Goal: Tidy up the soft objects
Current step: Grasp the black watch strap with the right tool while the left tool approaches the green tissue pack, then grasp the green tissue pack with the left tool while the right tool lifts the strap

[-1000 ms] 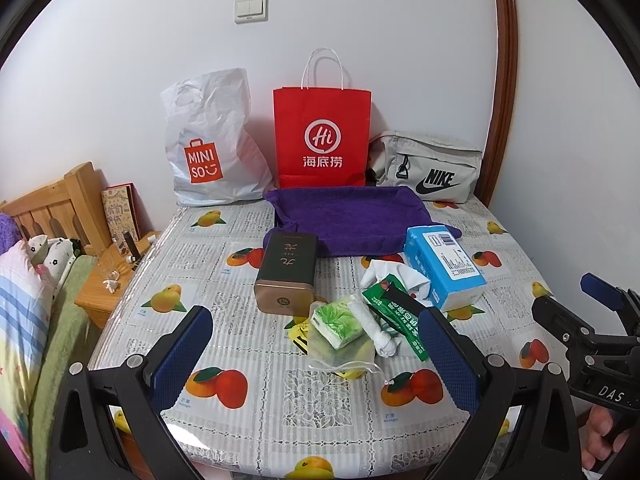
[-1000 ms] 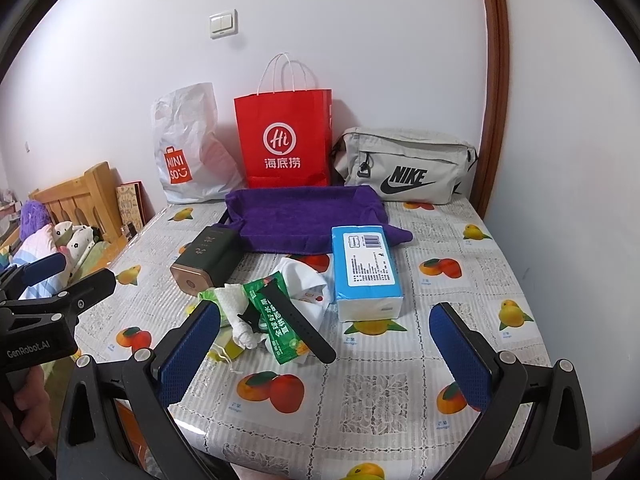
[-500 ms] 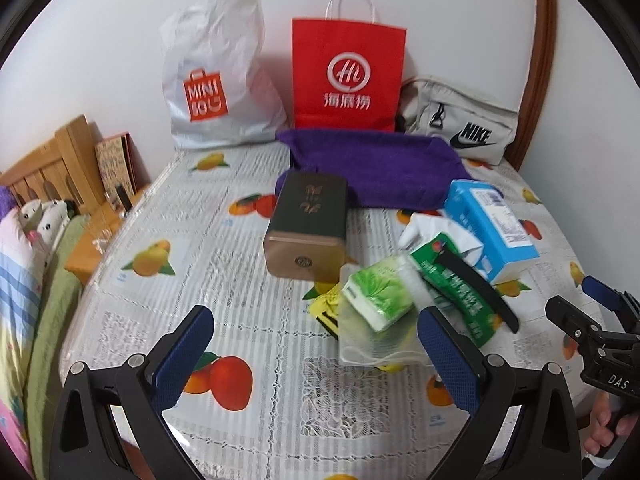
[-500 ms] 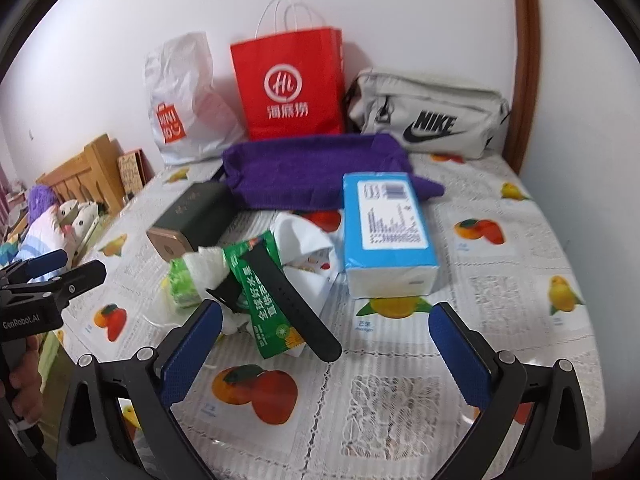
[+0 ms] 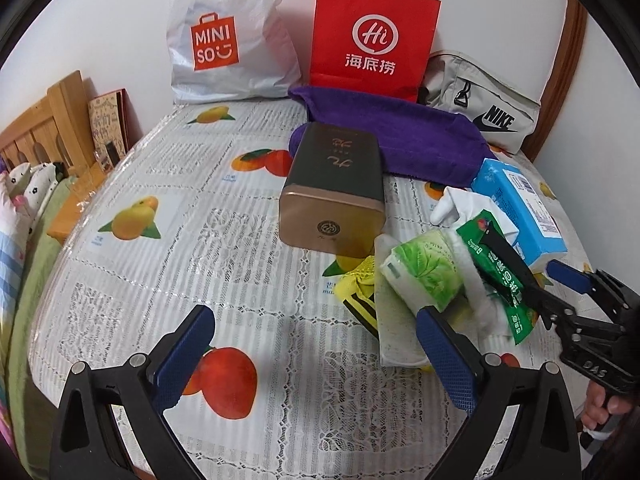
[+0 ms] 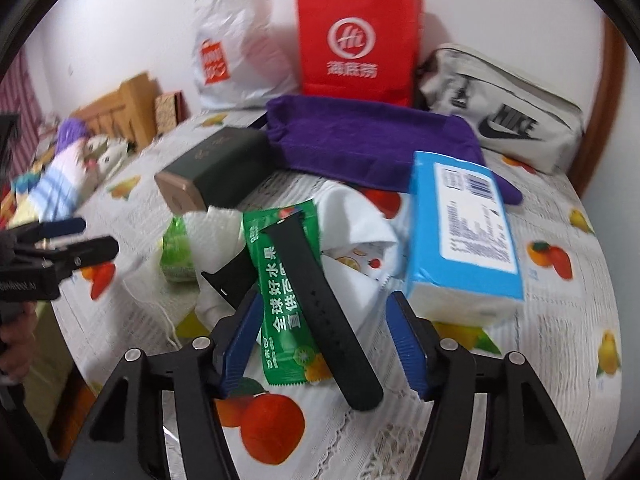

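Closing right tongs (image 6: 322, 330) astride black strap (image 6: 320, 300)

A dark tin (image 5: 334, 184) lies on the fruit-print desk (image 5: 168, 240); a red paper bag (image 5: 372, 36) and perhaps a book (image 5: 109, 120) stand by the wall.

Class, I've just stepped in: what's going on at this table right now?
A person holds a two-finger gripper in each hand over a fruit-print tablecloth strewn with small items. The right gripper, whose fingers have just been closing, straddles a black rubber watch strap lying on a green snack packet, not yet pinching either. The left gripper hangs open beside a green tissue pack, holding nothing. A purple towel lies behind the pile.
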`<state>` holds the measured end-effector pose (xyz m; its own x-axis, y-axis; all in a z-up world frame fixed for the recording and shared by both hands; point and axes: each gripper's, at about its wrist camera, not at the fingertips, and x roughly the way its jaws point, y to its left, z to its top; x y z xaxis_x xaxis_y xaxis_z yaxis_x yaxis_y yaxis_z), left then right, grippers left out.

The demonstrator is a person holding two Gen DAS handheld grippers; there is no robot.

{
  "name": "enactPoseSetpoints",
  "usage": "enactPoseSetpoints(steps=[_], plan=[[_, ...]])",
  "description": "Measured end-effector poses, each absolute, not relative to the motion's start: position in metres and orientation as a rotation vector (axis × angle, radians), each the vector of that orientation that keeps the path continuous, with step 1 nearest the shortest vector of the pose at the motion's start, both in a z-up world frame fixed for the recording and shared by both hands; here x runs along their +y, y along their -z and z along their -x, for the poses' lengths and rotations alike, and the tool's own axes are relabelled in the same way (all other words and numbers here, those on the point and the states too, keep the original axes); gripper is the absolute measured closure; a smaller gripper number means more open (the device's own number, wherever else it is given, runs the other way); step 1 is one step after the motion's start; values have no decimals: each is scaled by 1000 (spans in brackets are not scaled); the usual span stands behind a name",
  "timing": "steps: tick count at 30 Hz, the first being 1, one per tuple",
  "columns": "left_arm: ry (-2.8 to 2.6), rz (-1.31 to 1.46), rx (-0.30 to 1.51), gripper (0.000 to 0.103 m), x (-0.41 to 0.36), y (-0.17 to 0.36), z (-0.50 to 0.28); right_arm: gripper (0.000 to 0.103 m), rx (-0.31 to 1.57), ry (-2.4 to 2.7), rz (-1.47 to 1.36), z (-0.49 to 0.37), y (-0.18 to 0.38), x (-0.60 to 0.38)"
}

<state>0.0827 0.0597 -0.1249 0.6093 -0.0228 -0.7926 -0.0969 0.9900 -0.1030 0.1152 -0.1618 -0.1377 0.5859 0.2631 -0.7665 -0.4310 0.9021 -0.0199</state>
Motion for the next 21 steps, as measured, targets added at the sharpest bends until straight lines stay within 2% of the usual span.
enactPoseSetpoints(steps=[1, 8, 9, 10, 12, 21], plan=[[-39, 146, 919, 2, 61, 126, -83, 51, 857, -411, 226, -117, 140, -161], [-17, 163, 927, 2, 63, 132, -87, 64, 897, -481, 192, -132, 150, -162], [-17, 165, 929, 2, 64, 132, -88, 74, 892, -500, 190, -132, 148, -162], [-16, 166, 931, 2, 64, 133, -88, 79, 892, -517, 184, -131, 147, -161], [-15, 168, 932, 2, 64, 133, -89, 83, 885, -524, 181, -129, 144, -161], [28, 159, 910, 2, 54, 130, -88, 83, 836, -489, 114, -115, 124, -181]])
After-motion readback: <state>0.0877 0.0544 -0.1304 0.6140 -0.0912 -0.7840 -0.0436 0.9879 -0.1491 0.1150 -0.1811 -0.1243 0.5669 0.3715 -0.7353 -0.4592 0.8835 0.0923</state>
